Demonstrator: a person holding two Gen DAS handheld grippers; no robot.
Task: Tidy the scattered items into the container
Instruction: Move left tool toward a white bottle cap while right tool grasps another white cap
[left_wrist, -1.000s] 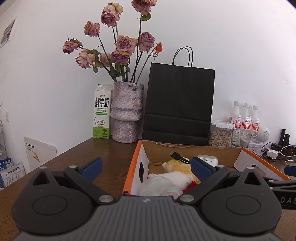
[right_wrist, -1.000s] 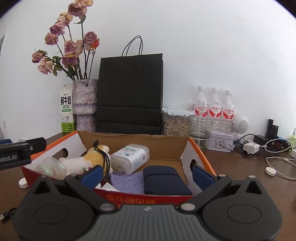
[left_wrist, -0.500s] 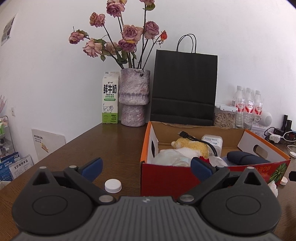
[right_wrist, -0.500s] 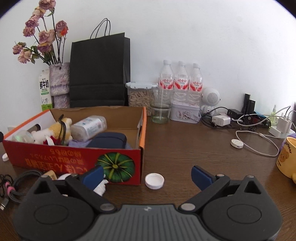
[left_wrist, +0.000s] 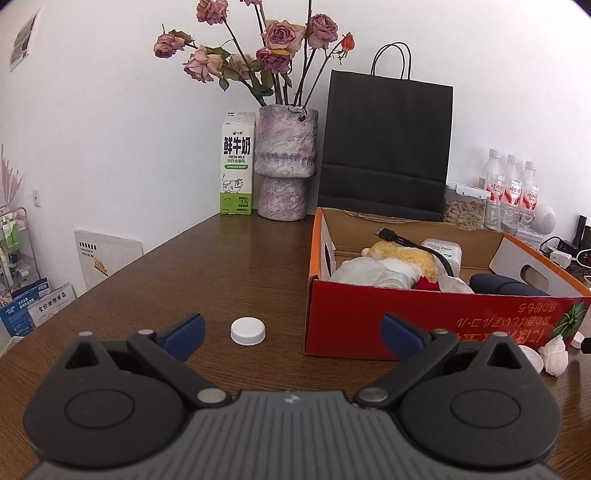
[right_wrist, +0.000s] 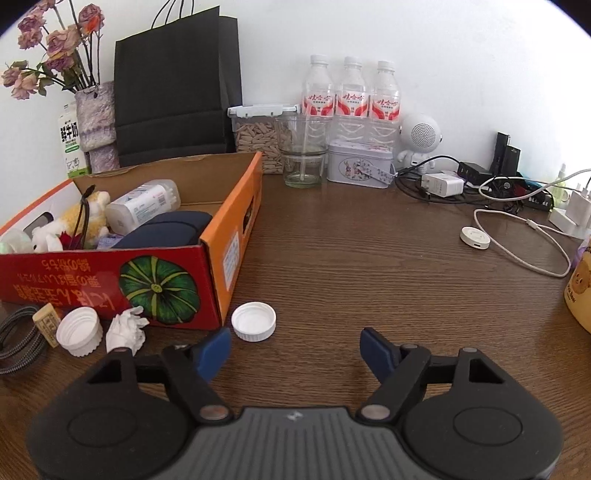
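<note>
The right hand-held gripper (right_wrist: 295, 350), empty, had just been closing beside a cap (right_wrist: 253, 321) on the table (right_wrist: 369, 258), presumably to box (right_wrist: 110, 280) it; the left hand-held gripper (left_wrist: 291, 328) gaped, unladen.

We see a lived-in home room. A wooden table (left_wrist: 229, 266) carries dried roses in a vase (left_wrist: 286, 162), a milk carton (left_wrist: 237, 164), water bottles (right_wrist: 351, 94) and phone chargers (right_wrist: 441, 184).

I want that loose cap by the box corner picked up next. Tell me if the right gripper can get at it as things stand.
Probably yes. The cap lies open side up on bare table, just ahead and left of the right gripper. Its jaws, which have just been closing, hold nothing and look wide enough. The box corner stands close beside it.
</note>
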